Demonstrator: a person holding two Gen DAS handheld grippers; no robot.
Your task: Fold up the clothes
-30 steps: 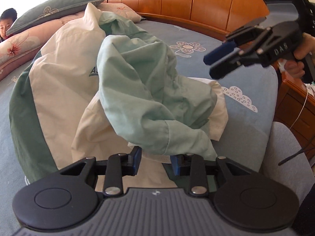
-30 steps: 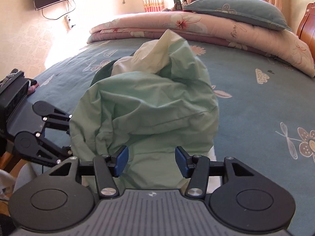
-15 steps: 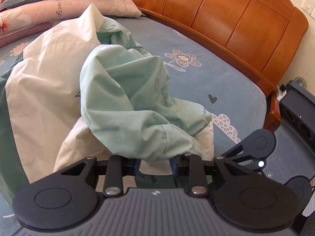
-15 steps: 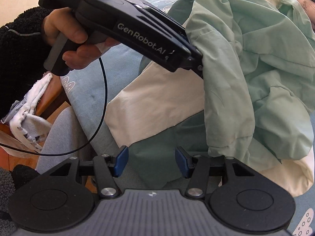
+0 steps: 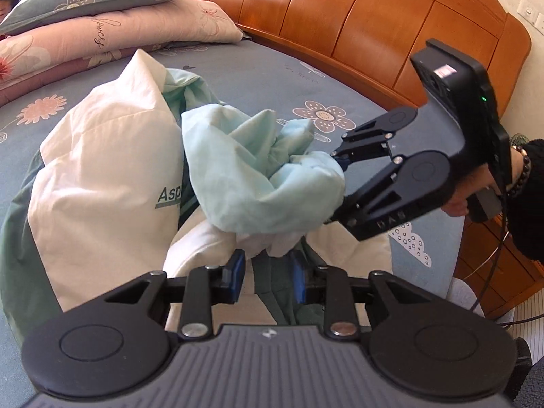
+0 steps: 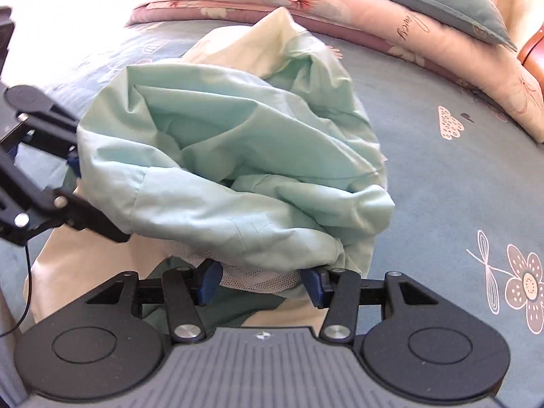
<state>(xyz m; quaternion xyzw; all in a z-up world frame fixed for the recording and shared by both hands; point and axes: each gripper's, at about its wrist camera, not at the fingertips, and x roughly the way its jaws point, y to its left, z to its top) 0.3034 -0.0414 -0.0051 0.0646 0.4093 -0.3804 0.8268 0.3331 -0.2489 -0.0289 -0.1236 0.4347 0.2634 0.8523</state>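
Observation:
A crumpled jacket [image 5: 102,170], cream, mint and dark green, lies heaped on the bed. In the left wrist view my left gripper [image 5: 267,273] is shut on a bunched strip of its dark green and white cloth at the near edge. My right gripper [image 5: 338,190] reaches in from the right, its fingers standing above and below the mint bundle. In the right wrist view the right gripper [image 6: 261,284] is open, with the jacket [image 6: 221,153] and its mesh-lined hem lying between the pads. There my left gripper [image 6: 76,183] holds the mint cloth's left edge.
The blue-grey flowered bed sheet [image 5: 306,78] spreads around the jacket. A wooden headboard [image 5: 340,17] runs along the back right. Pillows and a folded pink quilt [image 5: 85,34] are stacked at the far left. A wooden nightstand [image 5: 493,255] stands beside the bed's right edge.
My right gripper has swung from beside the left hand back to the mint bundle, which now lies between its fingers. My left gripper has lifted a little with the cloth.

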